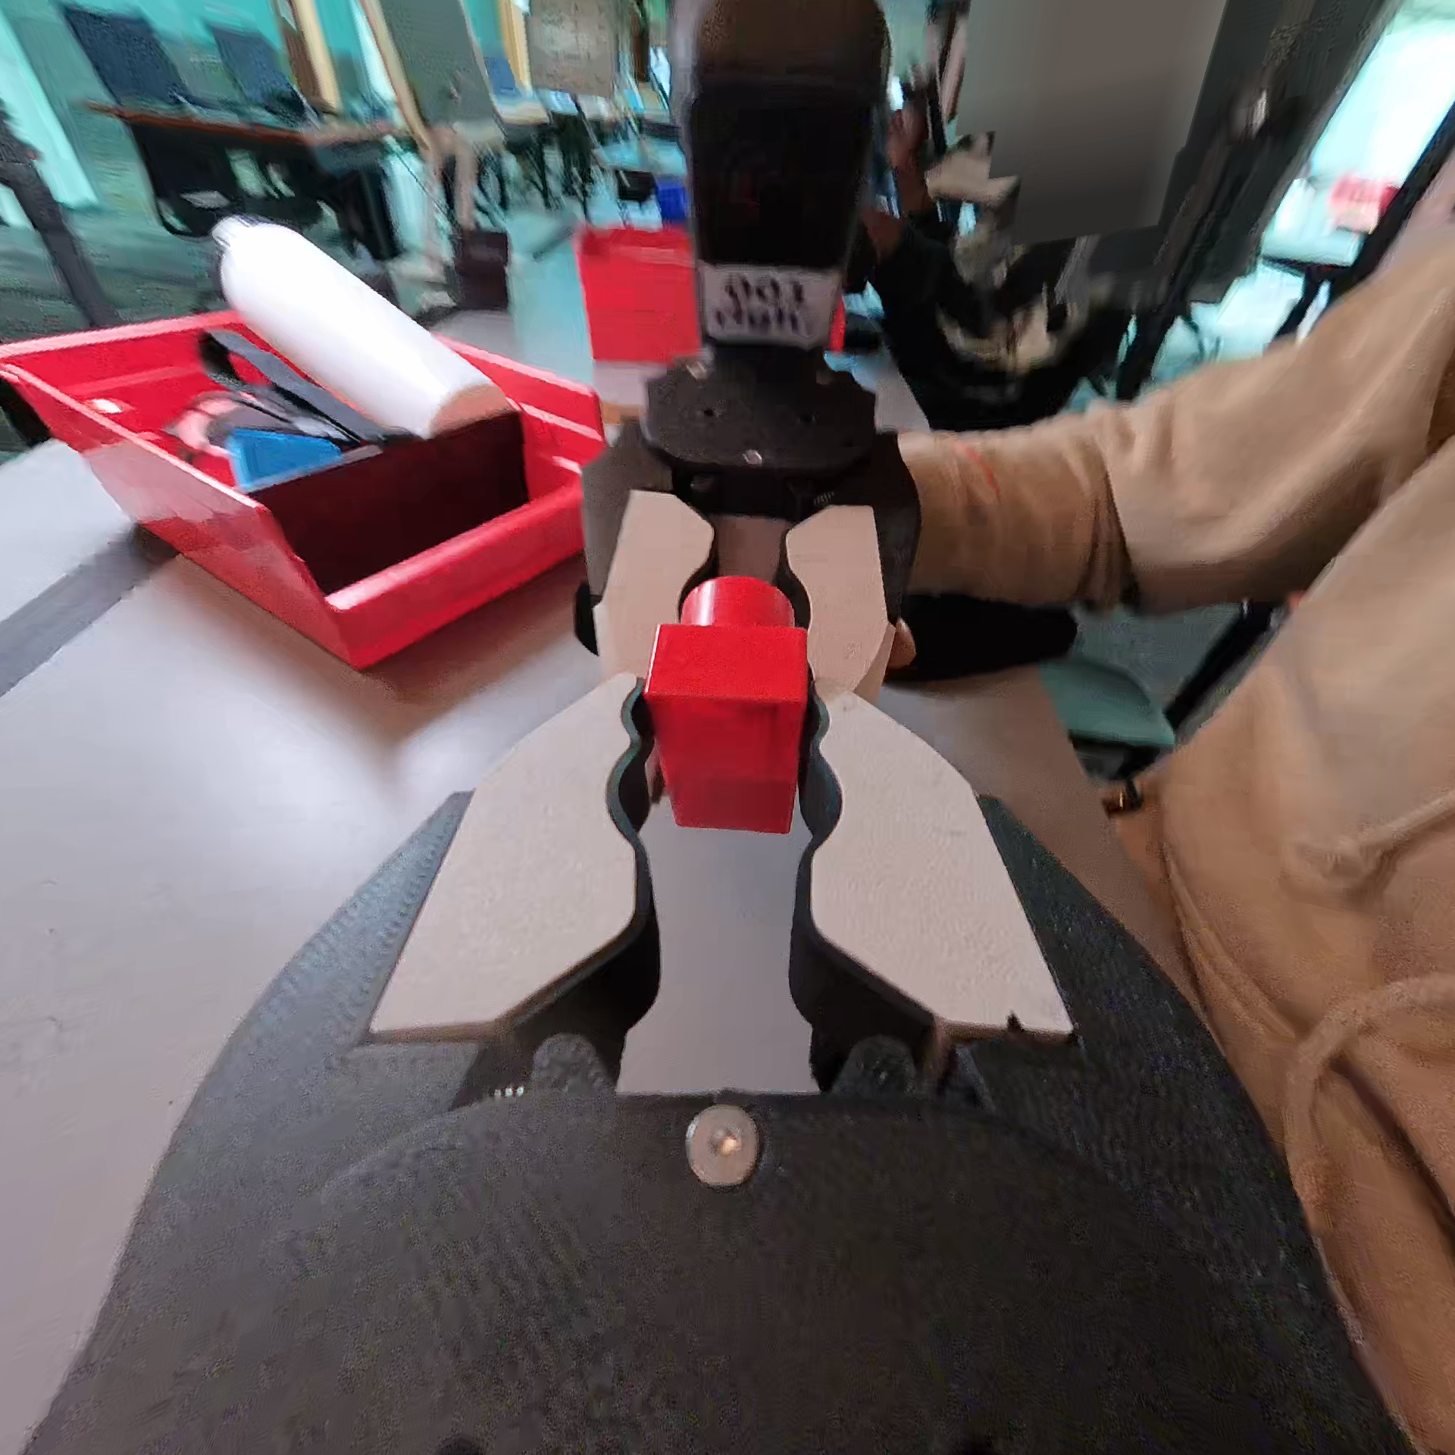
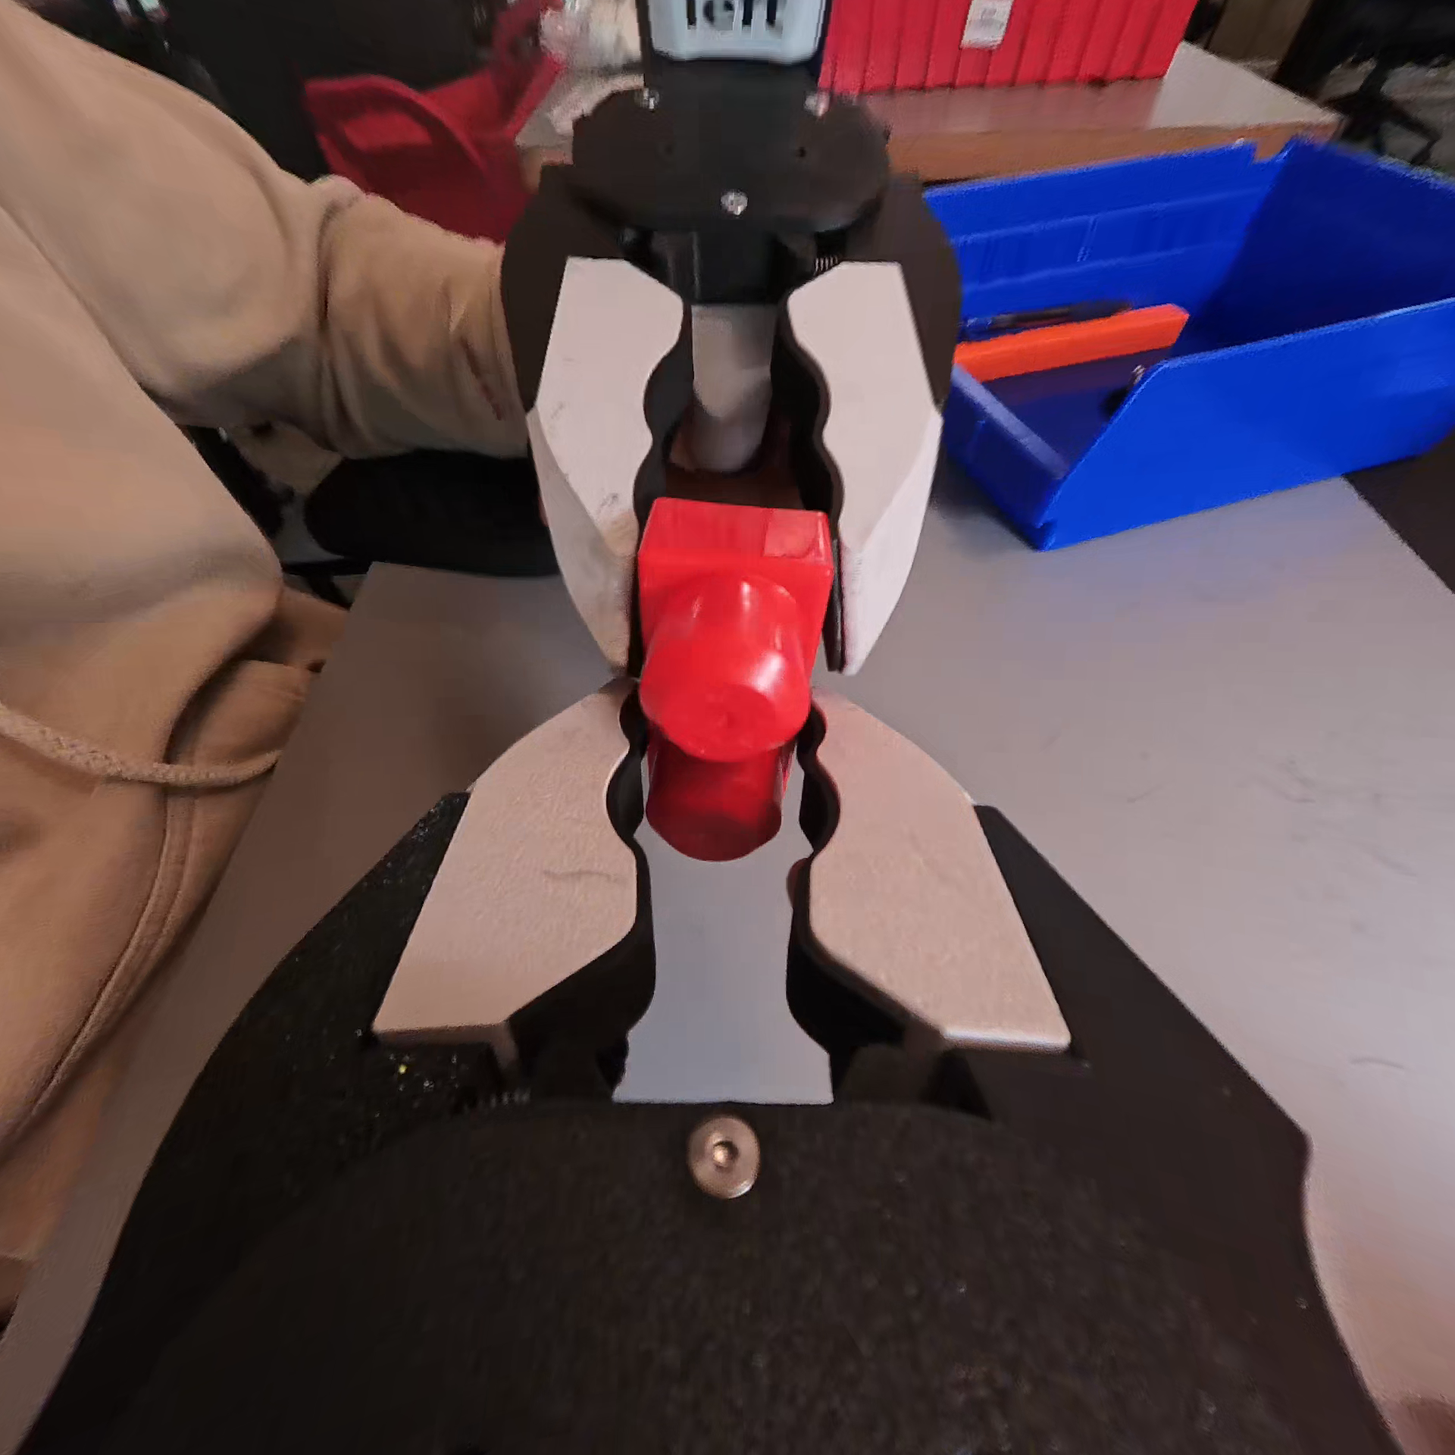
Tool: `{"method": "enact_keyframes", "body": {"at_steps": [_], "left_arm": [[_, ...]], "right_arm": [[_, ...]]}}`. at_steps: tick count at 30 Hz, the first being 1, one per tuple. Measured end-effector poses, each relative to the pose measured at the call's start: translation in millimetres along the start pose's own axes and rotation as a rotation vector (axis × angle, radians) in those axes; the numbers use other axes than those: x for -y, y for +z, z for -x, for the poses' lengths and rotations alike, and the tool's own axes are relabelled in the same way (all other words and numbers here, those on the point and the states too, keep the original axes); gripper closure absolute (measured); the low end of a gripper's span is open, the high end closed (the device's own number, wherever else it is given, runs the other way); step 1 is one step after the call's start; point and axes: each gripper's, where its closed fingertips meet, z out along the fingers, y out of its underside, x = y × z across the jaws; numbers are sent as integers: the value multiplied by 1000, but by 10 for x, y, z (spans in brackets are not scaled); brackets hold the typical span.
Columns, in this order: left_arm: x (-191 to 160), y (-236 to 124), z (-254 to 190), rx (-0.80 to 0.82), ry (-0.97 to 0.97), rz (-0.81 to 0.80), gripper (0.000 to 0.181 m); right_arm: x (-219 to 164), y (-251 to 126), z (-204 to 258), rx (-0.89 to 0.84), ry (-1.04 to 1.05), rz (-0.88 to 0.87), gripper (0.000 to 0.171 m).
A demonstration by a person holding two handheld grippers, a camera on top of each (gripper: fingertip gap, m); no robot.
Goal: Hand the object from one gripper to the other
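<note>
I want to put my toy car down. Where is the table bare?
Bare grey table lies in front of the red bin, and more in front of the blue bin. The middle is crowded: both grippers meet around the red block.

The left gripper (image 1: 728, 732) and right gripper (image 2: 720, 756) meet tip to tip, jaws narrowly parted.

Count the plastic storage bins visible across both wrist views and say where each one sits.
3. A red bin sits on the table at the left, a second red bin behind it, and a blue bin at the right. Others may be hidden.
</note>
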Motion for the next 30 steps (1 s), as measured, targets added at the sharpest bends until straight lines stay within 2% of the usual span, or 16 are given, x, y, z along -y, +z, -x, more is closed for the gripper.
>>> {"method": "enact_keyframes", "body": {"at_steps": [2,7,9,12,13,14,15,18,21,24,26,30], "left_arm": [[186,-101,105,28,-78,-138,145],[521,-475,401,6,-419,-592,145],[495,-492,442,-3,-472,-683,145],[471,-440,407,-22,-497,-771,145],[456,-387,366,-24,-477,-764,145],[454,-359,340,-18,-456,-764,145],[456,-347,329,-12,-438,-754,145],[396,-281,313,-21,-340,-554,144],[286,-268,378,72,-194,-289,135],[47,-178,391,198,41,8,135],[-130,-84,374,239,155,159,140],[-419,51,344,250,253,339,152]], "right_arm": [[152,-117,-109,-58,23,-119,134],[347,-328,-375,-152,206,-395,114],[476,-307,-362,-156,273,-536,113],[586,-217,-345,-199,306,-597,113],[613,-203,-328,-202,312,-606,120],[620,-210,-338,-225,320,-607,135],[617,-215,-328,-221,308,-590,135],[561,-275,-324,-186,228,-429,135],[278,-372,-390,-241,38,-71,135],[-98,-461,-489,-363,-198,267,135],[-198,-397,-437,-360,-267,354,135],[-242,-256,-340,-365,-391,434,135]]}}
